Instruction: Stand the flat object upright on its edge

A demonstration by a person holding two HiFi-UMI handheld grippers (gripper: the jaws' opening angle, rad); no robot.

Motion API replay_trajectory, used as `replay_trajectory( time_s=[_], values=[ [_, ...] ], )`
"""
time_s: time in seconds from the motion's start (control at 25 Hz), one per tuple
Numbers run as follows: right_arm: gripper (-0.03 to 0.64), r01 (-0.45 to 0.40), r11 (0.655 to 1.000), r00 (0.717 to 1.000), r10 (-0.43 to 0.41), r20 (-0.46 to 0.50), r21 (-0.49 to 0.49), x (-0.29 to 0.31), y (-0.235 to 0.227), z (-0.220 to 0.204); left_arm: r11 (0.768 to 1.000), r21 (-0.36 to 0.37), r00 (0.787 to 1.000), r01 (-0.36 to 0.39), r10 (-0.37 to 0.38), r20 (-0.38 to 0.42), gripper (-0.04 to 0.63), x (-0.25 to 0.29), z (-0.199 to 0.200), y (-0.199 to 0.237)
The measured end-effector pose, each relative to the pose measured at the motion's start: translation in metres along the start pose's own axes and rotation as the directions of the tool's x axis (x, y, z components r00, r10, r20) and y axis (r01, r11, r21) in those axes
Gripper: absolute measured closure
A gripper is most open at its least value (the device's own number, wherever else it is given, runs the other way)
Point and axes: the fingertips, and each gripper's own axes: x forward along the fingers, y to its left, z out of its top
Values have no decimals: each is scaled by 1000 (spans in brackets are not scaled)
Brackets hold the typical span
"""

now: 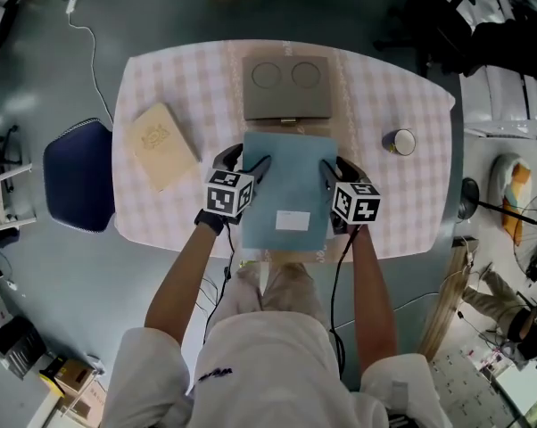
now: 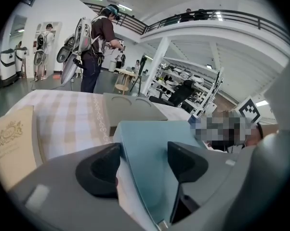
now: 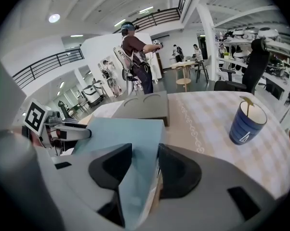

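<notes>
Left hand-held gripper (image 2: 144, 162) and right hand-held gripper (image 3: 145, 163) each clamp, seemingly, one blue book (image 1: 291, 190); one cup (image 1: 400, 141) apart.

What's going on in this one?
A person stands at a table with a checked cloth, a gripper in each hand. The left gripper and right gripper each grip a side edge of the light blue book between their fingers. The book is close to flat near the table's front, not yet stood on its edge. A grey case, a tan book and a blue cup sit untouched.
</notes>
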Motion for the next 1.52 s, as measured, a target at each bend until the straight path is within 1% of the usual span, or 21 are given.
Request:
replay_trajectory(
  time_s=[0.12,0.28,0.4,0.64,0.8,1.08,1.28,1.4,1.52],
  values=[
    [440,5,1000,1000,-5,31,-15,-14,9,9,1000,12,1000,2,-2,31,296,-18,9,-5],
    [442,21,999,997,-19,74,-34,-38,23,17,1000,11,997,6,-7,81,299,-48,20,-18],
    [443,37,999,993,-33,113,-37,-58,33,22,999,33,993,5,-9,116,296,-71,24,-30],
    [448,63,997,983,-55,175,-41,-100,58,26,998,60,987,17,-26,159,290,-111,28,-48],
    [459,76,996,976,-65,206,-46,-119,70,30,998,59,981,16,-27,191,285,-131,35,-54],
    [462,93,995,957,-77,279,-43,-149,87,48,993,116,966,11,-40,254,284,-162,62,-66],
    [469,108,992,936,-81,342,-59,-170,96,70,990,140,952,10,-53,302,284,-179,85,-73],
    [468,119,990,928,-85,362,-71,-179,100,77,988,155,946,14,-63,318,284,-189,92,-77],
    [468,128,989,926,-91,366,-79,-183,102,76,986,167,941,16,-71,330,284,-196,95,-82]
  ],
)
